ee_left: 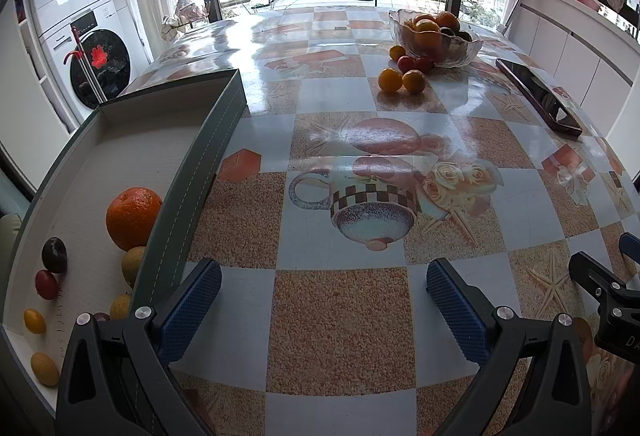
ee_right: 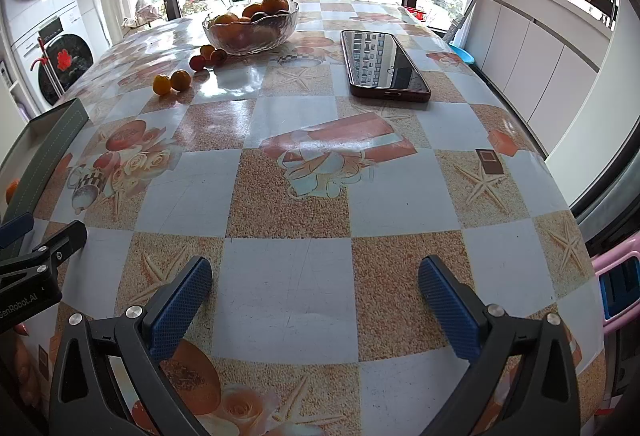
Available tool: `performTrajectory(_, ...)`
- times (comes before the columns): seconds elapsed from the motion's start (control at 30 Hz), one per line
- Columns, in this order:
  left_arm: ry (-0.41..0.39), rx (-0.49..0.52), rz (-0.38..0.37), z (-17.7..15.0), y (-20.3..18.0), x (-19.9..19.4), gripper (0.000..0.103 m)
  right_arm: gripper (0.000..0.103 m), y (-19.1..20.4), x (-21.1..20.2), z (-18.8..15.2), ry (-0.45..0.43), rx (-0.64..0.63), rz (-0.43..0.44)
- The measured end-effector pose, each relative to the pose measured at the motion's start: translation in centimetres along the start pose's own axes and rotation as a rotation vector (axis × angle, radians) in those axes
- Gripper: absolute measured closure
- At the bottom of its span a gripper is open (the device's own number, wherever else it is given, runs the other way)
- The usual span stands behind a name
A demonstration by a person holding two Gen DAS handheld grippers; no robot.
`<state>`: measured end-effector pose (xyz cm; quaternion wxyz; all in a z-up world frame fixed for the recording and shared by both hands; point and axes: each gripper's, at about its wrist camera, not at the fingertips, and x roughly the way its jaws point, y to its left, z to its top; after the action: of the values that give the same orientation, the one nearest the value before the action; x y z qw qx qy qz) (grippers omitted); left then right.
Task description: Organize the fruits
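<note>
Between picks: both left tongs (ee_left: 322, 290) and right tongs (ee_right: 314, 286) gape empty; next, reach the loose kumquats (ee_left: 401, 80) beside the glass bowl (ee_left: 436, 47).

The desk (ee_right: 288, 276) surface directly ahead of both grippers is bare, giving open passage across the middle. On the left, the upright wall of the tray (ee_left: 200, 155) blocks sideways entry; access to its interior is from above only. At the far side, the glass bowl (ee_right: 250, 31) stands with loose small fruits (ee_right: 172, 81) just in front of it. The phone (ee_right: 384, 63) lies flat to the right, with a free lane between it and the bowl.
</note>
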<state>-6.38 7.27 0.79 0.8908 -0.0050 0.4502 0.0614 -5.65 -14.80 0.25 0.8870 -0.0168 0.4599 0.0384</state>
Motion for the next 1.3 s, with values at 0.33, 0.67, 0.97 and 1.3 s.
performTrajectory(0.33,0.000,0.000,0.000,0.0,0.0,0.0,0.000,0.000,0.0,-0.1,-0.1,-0.001,0.000,0.000)
performTrajectory(0.67,0.000,0.000,0.000,0.0,0.0,0.0,0.000,0.000,0.0,0.0,-0.1,-0.001,0.000,0.000)
performTrajectory(0.97,0.001,-0.001,-0.001,0.0,0.0,0.0,0.000,0.000,0.0,0.3,0.2,0.002,-0.002,-0.001)
performTrajectory(1.3,-0.005,-0.014,-0.084,1.5,1.4,-2.3,0.000,0.000,2.5,2.6,5.3,0.133,-0.005,0.122)
